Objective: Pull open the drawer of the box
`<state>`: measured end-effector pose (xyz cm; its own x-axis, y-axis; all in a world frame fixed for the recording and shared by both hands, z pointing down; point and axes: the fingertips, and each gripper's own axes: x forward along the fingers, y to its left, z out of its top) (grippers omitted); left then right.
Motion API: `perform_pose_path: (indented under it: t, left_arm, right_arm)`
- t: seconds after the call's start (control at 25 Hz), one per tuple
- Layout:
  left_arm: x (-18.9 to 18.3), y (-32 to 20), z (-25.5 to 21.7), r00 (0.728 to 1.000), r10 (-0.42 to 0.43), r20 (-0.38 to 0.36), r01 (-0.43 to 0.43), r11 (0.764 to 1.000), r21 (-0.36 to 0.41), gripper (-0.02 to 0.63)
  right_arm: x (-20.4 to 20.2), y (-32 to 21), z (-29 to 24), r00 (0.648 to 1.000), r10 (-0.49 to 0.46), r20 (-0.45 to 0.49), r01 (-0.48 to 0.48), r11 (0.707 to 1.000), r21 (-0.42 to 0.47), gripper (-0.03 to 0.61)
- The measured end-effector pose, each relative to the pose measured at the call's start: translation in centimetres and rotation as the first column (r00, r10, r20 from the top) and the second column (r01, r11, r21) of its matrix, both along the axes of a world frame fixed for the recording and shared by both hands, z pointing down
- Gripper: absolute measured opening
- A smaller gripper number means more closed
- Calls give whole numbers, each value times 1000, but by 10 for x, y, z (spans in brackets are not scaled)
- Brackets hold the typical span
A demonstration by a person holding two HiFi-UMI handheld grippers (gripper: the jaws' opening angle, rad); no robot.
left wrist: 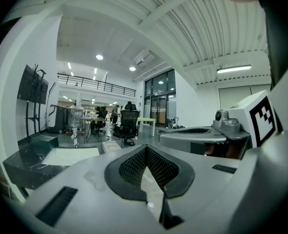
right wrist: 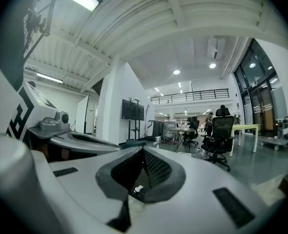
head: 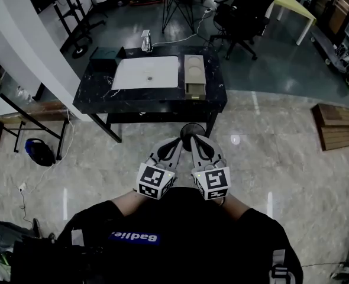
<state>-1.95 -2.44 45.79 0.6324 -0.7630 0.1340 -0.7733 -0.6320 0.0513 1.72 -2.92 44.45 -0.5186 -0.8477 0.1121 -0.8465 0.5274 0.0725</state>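
Observation:
The beige box (head: 194, 74) stands on the right part of a black table (head: 94, 102), with its drawer front (head: 195, 89) facing me. It also shows small in the left gripper view as the box (left wrist: 110, 145). Both grippers are held close to my body, well short of the table. My left gripper (head: 175, 142) (left wrist: 146, 149) is shut, its mesh pads meeting with nothing between them. My right gripper (head: 196, 139) (right wrist: 143, 151) is shut and empty too. Their tips almost touch each other.
A white mat (head: 146, 73) covers the table's middle, with a dark green box (head: 106, 54) and a small white object (head: 145, 41) behind it. A black office chair (head: 244, 13) stands beyond the table. A white pillar (head: 26, 46) rises at left, wooden boards (head: 338, 126) lie at right.

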Motion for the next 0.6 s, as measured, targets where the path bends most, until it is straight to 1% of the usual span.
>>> perform_pose_path:
  t: [0.6]
  left_arm:
    - [-10,-3,-1,1000,-2,6,2,1000,4,-8]
  right_arm:
    - [-8,-8,8,1000,8,-10,-8,1000,-25,2]
